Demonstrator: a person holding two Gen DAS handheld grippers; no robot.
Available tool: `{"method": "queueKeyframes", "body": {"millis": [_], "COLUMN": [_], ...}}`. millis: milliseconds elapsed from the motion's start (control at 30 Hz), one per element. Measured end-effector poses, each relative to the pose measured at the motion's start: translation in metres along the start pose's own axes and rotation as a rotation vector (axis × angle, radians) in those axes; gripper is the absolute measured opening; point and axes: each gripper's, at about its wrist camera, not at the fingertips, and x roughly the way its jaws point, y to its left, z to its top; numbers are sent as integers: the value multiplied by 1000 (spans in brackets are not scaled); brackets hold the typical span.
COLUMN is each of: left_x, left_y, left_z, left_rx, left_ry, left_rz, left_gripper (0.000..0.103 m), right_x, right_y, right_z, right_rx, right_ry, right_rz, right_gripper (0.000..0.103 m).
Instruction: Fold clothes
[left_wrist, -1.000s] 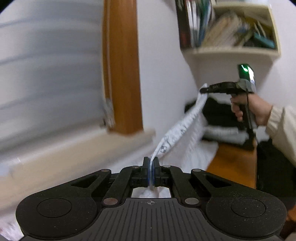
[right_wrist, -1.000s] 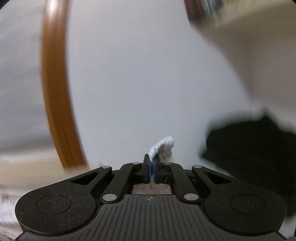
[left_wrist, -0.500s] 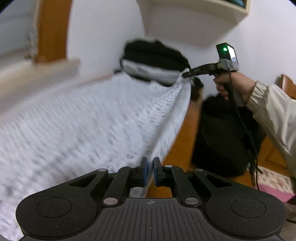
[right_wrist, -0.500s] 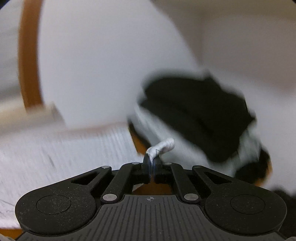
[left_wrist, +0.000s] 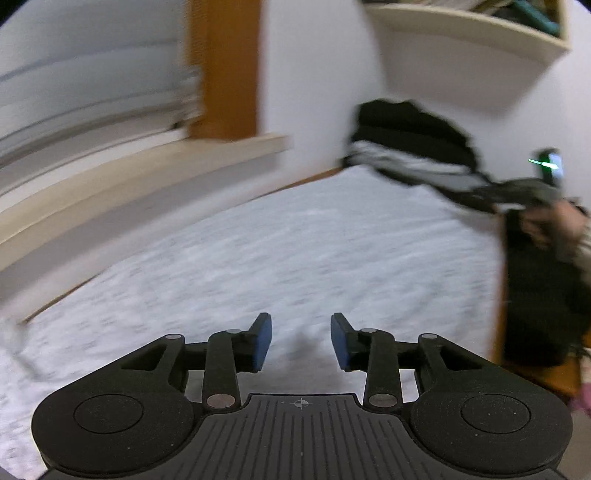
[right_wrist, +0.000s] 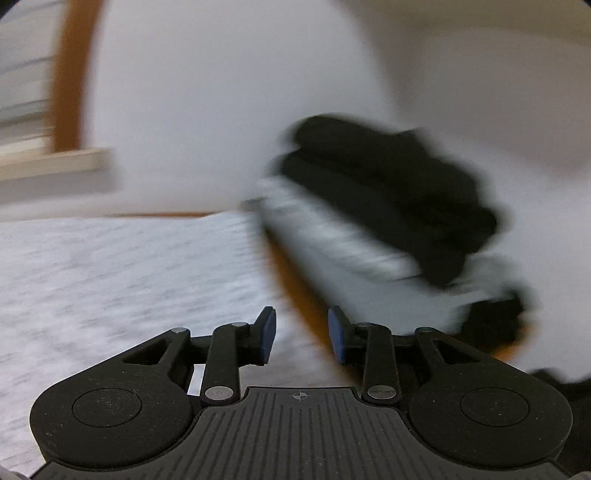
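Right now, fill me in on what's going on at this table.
A person with a gripper in each hand is folding clothes. A white patterned garment lies spread flat on the wooden table. The left gripper and the right gripper have both just been opening, and nothing is between their jaws, so the garment is no longer held. A pile of black and white clothes sits at the table's far corner by the wall.

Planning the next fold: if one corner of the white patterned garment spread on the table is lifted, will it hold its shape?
Probably not. The white garment lies flat and follows the table, so it looks thin and floppy; a lifted corner would likely sag. It seems light and unlikely to slide far.
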Motion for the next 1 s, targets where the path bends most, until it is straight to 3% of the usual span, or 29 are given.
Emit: {"method": "queueKeyframes", "body": {"millis": [67, 200, 333, 500, 600, 633, 667, 767, 867, 933, 1000], "left_x": [10, 30, 57, 105, 118, 120, 120, 112, 107, 118, 119], "left_y": [11, 16, 12, 2, 0, 0, 0, 5, 16, 12, 12], "left_z": [-1, 7, 18, 32, 39, 41, 44, 56, 66, 67, 60], "left_rx": [-8, 4, 22, 5, 0, 2, 15, 13, -89, -40, -28], "left_ry": [11, 24, 49, 109, 114, 113, 105, -5, -111, -35, -20], "left_rz": [11, -3, -52, -119, -147, -163, -173, -105, 1, 40, 61], "left_gripper": [40, 44, 53, 51, 36, 15, 4, 4, 10, 19, 30], "right_x": [8, 20, 19, 15, 17, 16, 16, 17, 16, 16, 15], "right_y": [7, 10, -6, -7, -4, -4, -3, -4, -5, -5, -5], "right_z": [-10, -26, -30, -41, -44, -45, -46, -48, -51, -52, -53], "right_rx": [-10, -6, 49, 34, 37, 36, 33, 33, 33, 35, 34], "right_ry": [20, 21, -8, -61, -74, -78, -83, -97, -109, -118, -121], "right_rz": [63, 98, 140, 154, 147, 146, 146, 148, 152, 153, 152], "right_gripper": [34, 37, 43, 45, 45, 45, 45, 45, 45, 45, 45]}}
